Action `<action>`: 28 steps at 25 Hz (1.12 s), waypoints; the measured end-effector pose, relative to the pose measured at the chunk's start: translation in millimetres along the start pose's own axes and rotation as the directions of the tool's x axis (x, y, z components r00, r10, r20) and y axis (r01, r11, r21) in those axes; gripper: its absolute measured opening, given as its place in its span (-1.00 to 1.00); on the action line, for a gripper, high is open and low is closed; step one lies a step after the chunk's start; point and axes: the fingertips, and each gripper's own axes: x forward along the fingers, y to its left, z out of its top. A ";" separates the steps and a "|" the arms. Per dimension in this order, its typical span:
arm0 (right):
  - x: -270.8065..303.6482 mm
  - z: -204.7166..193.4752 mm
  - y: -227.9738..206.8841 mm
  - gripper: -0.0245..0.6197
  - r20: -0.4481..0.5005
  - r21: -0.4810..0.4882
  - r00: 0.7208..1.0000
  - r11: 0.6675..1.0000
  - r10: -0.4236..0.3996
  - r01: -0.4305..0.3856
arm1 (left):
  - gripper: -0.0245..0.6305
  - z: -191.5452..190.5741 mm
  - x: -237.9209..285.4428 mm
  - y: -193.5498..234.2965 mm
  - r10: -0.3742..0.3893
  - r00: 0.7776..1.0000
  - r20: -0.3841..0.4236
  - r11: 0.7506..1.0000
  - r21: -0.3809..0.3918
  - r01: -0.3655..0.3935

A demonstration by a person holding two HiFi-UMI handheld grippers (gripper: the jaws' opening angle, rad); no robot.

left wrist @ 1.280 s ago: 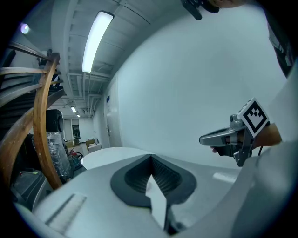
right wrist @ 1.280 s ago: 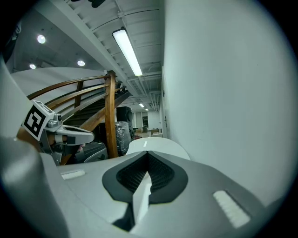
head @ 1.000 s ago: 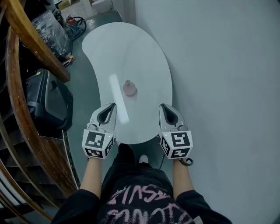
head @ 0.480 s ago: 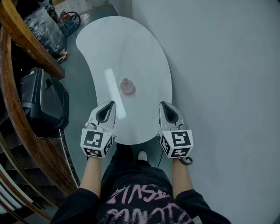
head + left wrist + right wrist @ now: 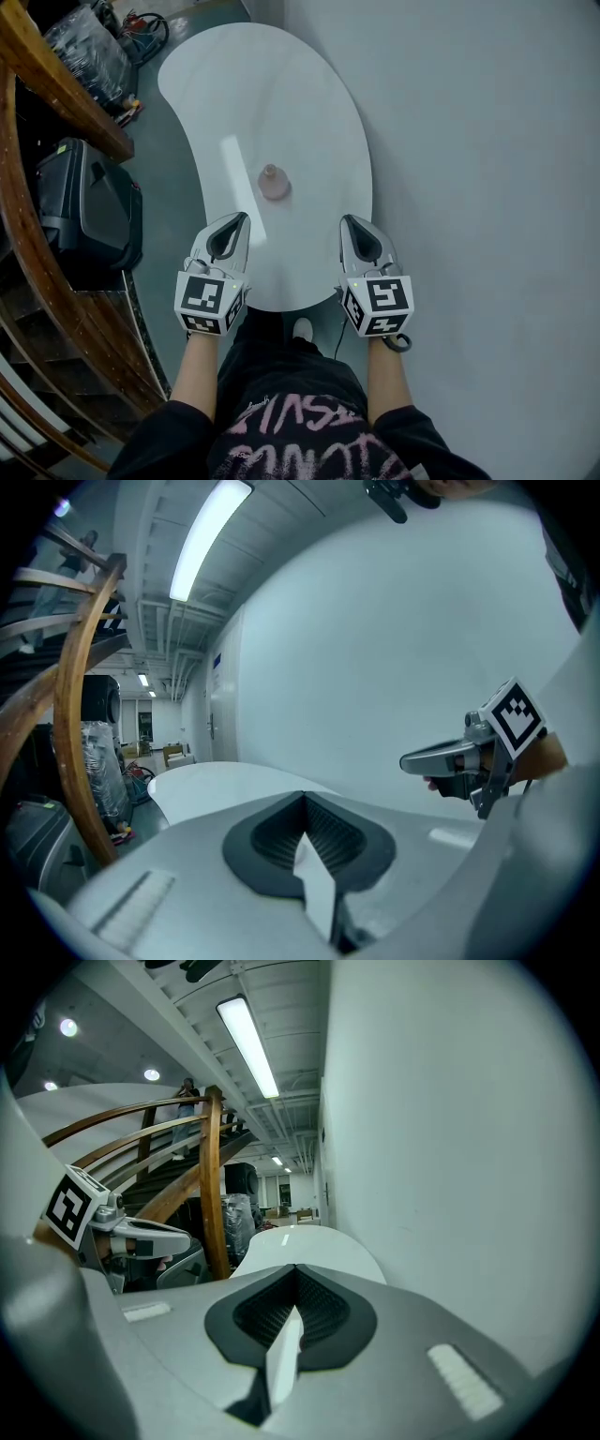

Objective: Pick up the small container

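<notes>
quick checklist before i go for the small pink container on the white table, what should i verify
1. Is the small container upright on the table: ok.
2. Is the table free of other things round it: ok.
3. Is the left gripper open for a grasp: not ok, jaws together, empty.
4. Is the right gripper open: not ok, jaws together, empty.
5. Is a gripper at the container: not ok, both hover over the table's near end, short of it.

Left claw (image 5: 240,219), right claw (image 5: 348,221) side by side, jaws together
</notes>
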 end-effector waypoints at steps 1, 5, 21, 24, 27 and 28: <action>2.1 -0.7 0.0 -0.86 -0.001 0.000 1.000 1.000 0.000 0.000 | -0.92 -1.5 1.7 1.0 -0.001 1.000 -0.002 1.000 -0.003 0.001; 9.6 -6.4 0.5 -0.86 -0.006 0.000 1.000 1.000 0.004 -0.004 | -0.92 -8.7 6.8 2.7 -0.004 1.000 -0.004 1.000 -0.011 0.004; 31.0 -15.9 -4.0 -0.86 -0.047 0.000 0.999 1.000 -0.010 0.010 | -0.92 -20.3 23.5 13.3 -0.021 1.000 -0.018 0.999 -0.040 0.020; 33.3 -19.4 -2.1 -0.86 -0.052 0.006 0.999 1.000 -0.012 0.012 | -0.92 -22.4 23.4 13.6 -0.027 1.000 -0.015 0.999 -0.030 0.027; 36.0 -21.5 0.9 -0.86 -0.059 0.005 0.998 1.000 -0.010 0.011 | -0.92 -25.3 24.4 16.5 -0.032 0.999 -0.023 0.999 -0.032 0.031; 36.6 -23.5 1.7 -0.86 -0.062 0.004 0.998 1.000 -0.011 0.011 | -0.92 -27.3 24.5 17.3 -0.032 0.999 -0.025 0.999 -0.034 0.031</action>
